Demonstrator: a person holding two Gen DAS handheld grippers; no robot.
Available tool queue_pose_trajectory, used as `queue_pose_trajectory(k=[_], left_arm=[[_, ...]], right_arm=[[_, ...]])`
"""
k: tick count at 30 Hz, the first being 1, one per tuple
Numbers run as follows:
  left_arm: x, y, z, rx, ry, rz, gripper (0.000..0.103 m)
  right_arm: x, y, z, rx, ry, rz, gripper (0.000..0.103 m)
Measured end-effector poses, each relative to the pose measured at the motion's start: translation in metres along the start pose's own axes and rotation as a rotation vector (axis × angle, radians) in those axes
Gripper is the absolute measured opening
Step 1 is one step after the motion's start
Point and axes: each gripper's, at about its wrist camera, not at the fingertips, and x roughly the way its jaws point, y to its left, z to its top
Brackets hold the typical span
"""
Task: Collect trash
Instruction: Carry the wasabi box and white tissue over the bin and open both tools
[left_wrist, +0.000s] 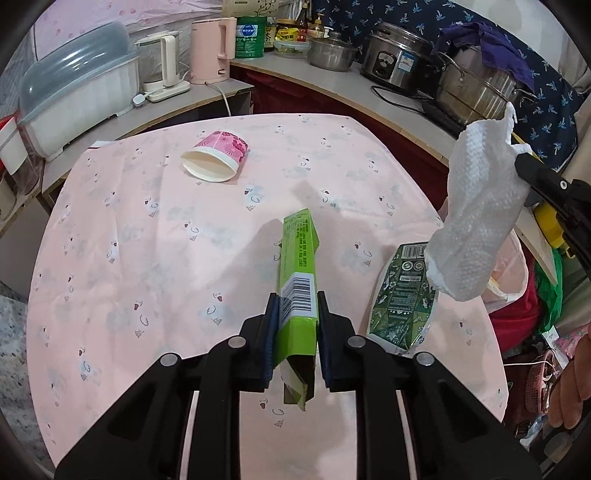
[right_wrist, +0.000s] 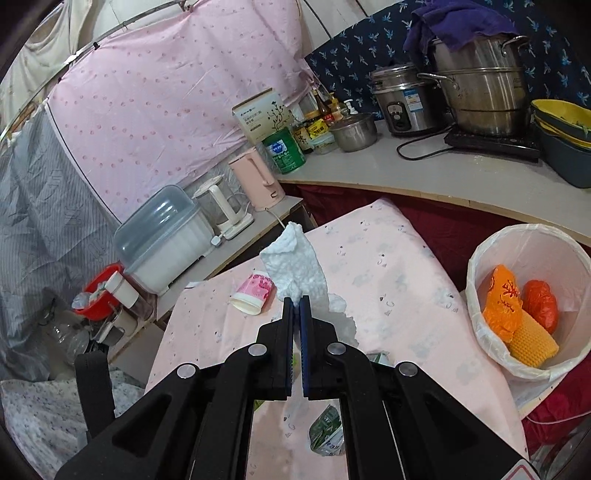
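Note:
My left gripper (left_wrist: 296, 295) is shut on a long green carton box (left_wrist: 298, 258) and holds it just above the pink tablecloth (left_wrist: 147, 240). My right gripper (right_wrist: 296, 301) is shut on a crumpled white paper towel (right_wrist: 295, 262), held in the air above the table's right side; the towel also shows in the left wrist view (left_wrist: 476, 210). A pink paper cup (left_wrist: 218, 155) lies on its side at the far part of the table, also seen in the right wrist view (right_wrist: 253, 291). A dark green snack bag (left_wrist: 402, 295) lies at the table's right edge.
A white lined trash bin (right_wrist: 476, 291) with orange and red bags and a yellow piece inside stands right of the table. Counters behind hold kettles (left_wrist: 214, 51), a dish box (left_wrist: 74, 96), pots (left_wrist: 476, 88) and a rice cooker (left_wrist: 395, 55).

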Motion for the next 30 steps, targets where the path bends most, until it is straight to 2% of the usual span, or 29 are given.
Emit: queue_pose_trajectory(k=[9,16,20,24,30], left_arm=[[-0.012,-0.04,0.035,0.06,-0.053,-0.043,0.018],[-0.007,-0.114,0.063,0.163,-0.075,-0.131,0.018],[0.004,-0.166,0.071,0.225,-0.064,-0.2,0.018],[0.024,-0.214,0.071,0.286,-0.039,-0.239,0.018],[0.054,-0.263,0.068,0.337,0.014,-0.285,0.018]], right_arm=[[-0.022,-0.042,0.027,0.034,-0.081,-0.076,0.003],[-0.035,-0.1,0.039,0.077,-0.109,-0.187,0.003],[-0.042,-0.138,0.042,0.115,-0.114,-0.248,0.003],[-0.043,-0.176,0.042,0.15,-0.099,-0.306,0.003],[-0.042,-0.216,0.037,0.19,-0.08,-0.349,0.003]])
